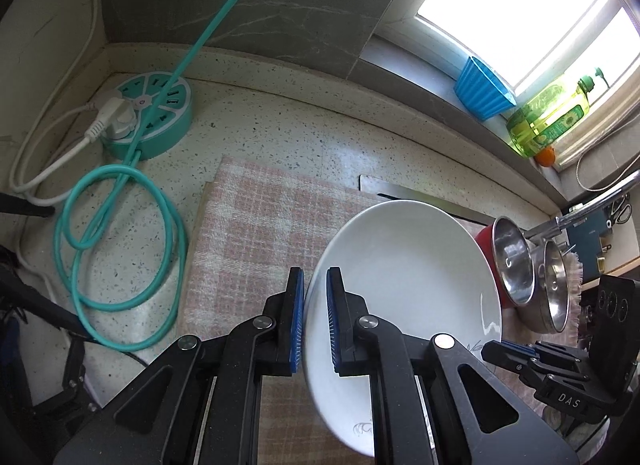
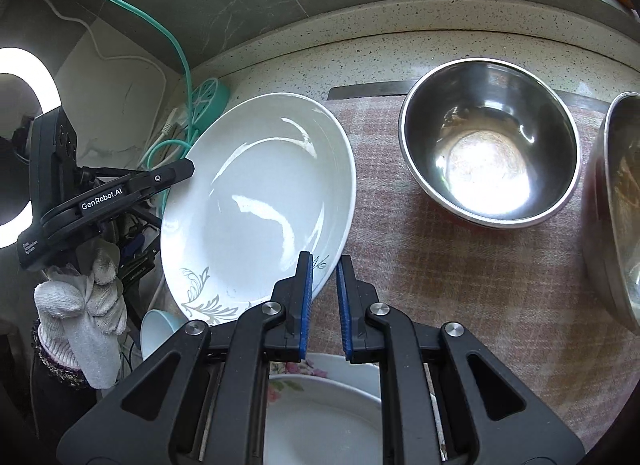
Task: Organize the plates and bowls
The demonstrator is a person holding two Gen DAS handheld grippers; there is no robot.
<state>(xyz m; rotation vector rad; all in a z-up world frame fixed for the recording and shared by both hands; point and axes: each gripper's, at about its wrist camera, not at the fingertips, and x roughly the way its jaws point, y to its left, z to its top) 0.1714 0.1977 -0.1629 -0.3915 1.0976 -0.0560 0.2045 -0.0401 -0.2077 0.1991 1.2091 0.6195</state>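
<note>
A white plate with a grey leaf print is held tilted above the pink checked cloth. My left gripper is shut on the plate's left rim. My right gripper is shut on the plate's opposite rim. The right gripper also shows at the right of the left wrist view, and the left gripper shows at the left of the right wrist view. A steel bowl sits on the cloth, with a second steel bowl at the right edge. A flowered plate lies under my right gripper.
A teal round power strip with a coiled teal cable sits on the speckled counter at the left. A blue pot and a green bottle stand on the window sill. A faucet is at the right. A small light blue cup is below the plate.
</note>
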